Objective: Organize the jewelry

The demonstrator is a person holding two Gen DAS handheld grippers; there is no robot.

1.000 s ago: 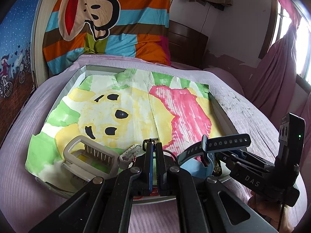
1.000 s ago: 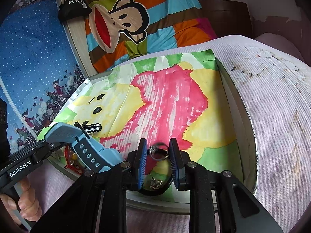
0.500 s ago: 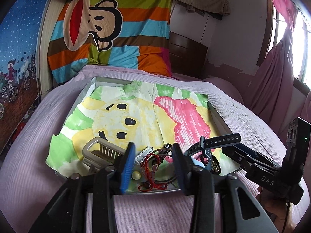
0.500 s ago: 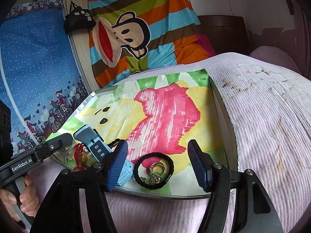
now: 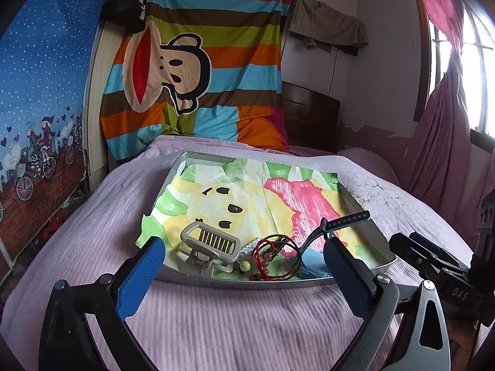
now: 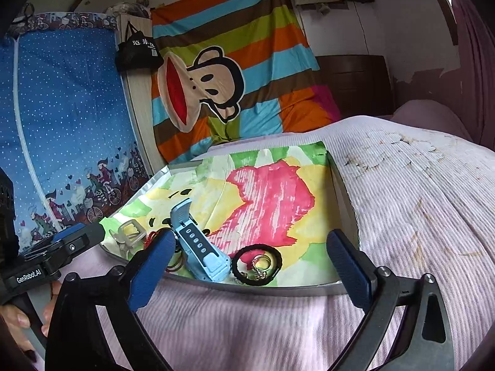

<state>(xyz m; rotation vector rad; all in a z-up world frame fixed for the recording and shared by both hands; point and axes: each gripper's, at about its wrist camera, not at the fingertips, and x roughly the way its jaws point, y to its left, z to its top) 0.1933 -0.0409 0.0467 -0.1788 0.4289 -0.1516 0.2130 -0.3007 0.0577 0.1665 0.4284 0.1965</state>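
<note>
R gripper (image 6: 250,266) jaws wide apart, nothing between pads, over pink bedspread (image 6: 402,216) at tray (image 6: 343,191) near edge. In tray: blue watch (image 6: 201,247), black hair tie (image 6: 256,265) w/ ring (image 6: 263,261) inside, clip (image 6: 128,236) far L.

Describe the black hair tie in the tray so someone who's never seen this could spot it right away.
On the bed sits a metal tray lined with a painted paper. At its near edge, right of the blue watch, lies the hair tie: the only black fabric ring, with small metal rings inside it.
</note>
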